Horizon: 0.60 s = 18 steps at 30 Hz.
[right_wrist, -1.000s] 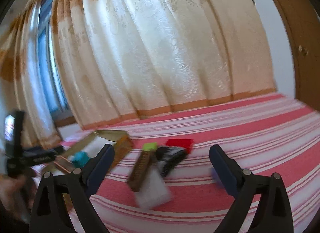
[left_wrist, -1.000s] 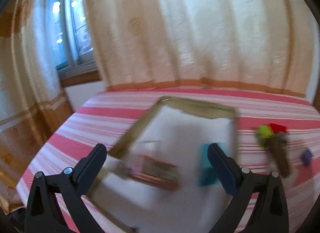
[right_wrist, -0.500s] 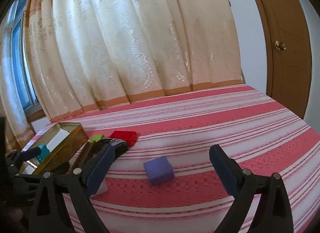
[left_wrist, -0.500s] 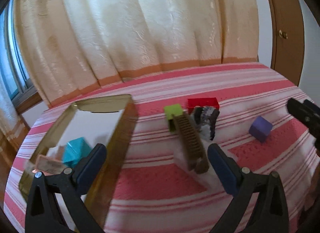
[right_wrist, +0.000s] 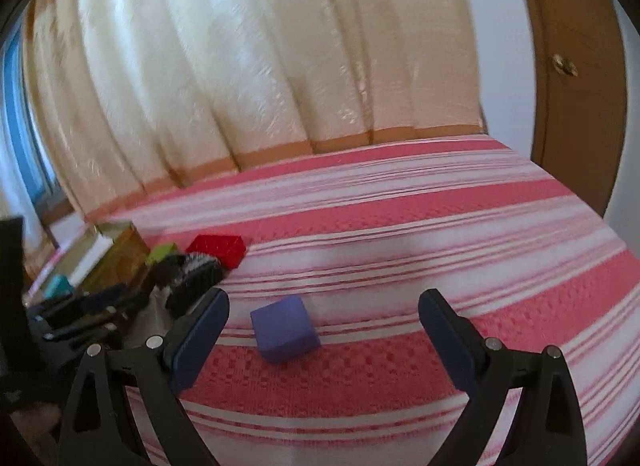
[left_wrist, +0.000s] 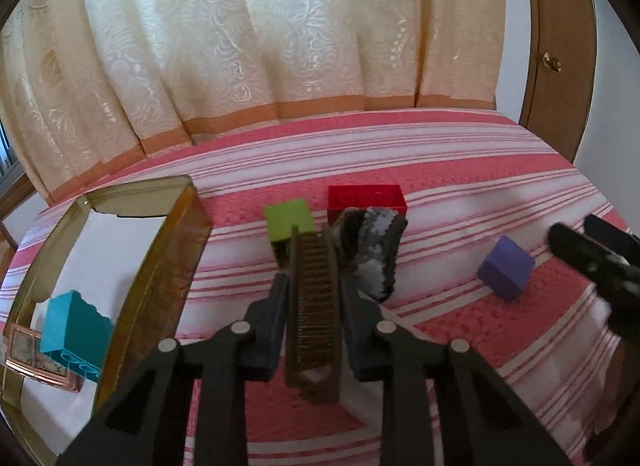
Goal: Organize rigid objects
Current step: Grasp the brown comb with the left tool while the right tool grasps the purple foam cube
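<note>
While the left gripper [left_wrist: 313, 286] clamps the comb [left_wrist: 314, 314] on the striped bed [left_wrist: 460, 169], its jaws have just closed.
Right gripper [right_wrist: 323, 320] gapes, empty, near the purple cube [right_wrist: 285, 328]; tray [left_wrist: 160, 266] lies left.

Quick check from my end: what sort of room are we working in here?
Most likely a bedroom in a home. The work surface looks like a bed under a pink striped bedspread, with long cream curtains right behind it and a wooden door with a knob to the right.
</note>
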{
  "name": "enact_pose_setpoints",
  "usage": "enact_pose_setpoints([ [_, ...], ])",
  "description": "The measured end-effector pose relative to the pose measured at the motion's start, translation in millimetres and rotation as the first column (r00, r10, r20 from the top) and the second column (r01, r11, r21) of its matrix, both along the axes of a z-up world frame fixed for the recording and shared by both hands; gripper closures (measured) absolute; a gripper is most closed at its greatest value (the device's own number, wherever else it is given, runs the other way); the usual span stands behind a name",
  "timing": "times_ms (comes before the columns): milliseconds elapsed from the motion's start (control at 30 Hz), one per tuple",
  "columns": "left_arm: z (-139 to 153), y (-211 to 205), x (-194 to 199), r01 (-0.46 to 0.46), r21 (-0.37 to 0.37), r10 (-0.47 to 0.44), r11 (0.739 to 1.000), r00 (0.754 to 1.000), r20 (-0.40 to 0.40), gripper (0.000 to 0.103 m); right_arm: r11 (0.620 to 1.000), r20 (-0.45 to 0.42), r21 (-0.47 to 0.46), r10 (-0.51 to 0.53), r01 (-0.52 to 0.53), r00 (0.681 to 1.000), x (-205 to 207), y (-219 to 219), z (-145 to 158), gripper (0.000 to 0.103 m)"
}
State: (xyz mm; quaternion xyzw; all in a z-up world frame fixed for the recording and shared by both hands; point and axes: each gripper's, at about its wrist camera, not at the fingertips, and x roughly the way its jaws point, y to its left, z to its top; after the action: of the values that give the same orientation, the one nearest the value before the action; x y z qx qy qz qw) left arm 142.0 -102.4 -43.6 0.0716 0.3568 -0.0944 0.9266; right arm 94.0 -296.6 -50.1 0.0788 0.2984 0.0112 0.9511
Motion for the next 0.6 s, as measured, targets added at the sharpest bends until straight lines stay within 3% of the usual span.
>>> enact_pose_setpoints([
  [67,0,1,-2,0.007,-0.001,-0.007,1.0,1.0,0.009,0.079,1.0,-0.051,-0.011,0.028,-0.029,0.998,11,4,-6,0.006],
  [200,5,5,-10,0.016,-0.03,-0.015,0.999,0.999,0.041,0.079,0.996,-0.132,-0.038,0.069,-0.075,0.989,26,15,-16,0.025],
  [400,15,17,-29,0.002,-0.048,0.003,0.999,0.993,0.116,0.079,0.991,-0.191,-0.073,0.093,-0.109,0.977,36,26,-25,0.025],
  [600,14,24,-35,-0.016,-0.043,0.022,0.999,0.991,0.135,0.079,0.987,-0.251,-0.091,0.106,-0.133,0.962,46,33,-33,0.049],
])
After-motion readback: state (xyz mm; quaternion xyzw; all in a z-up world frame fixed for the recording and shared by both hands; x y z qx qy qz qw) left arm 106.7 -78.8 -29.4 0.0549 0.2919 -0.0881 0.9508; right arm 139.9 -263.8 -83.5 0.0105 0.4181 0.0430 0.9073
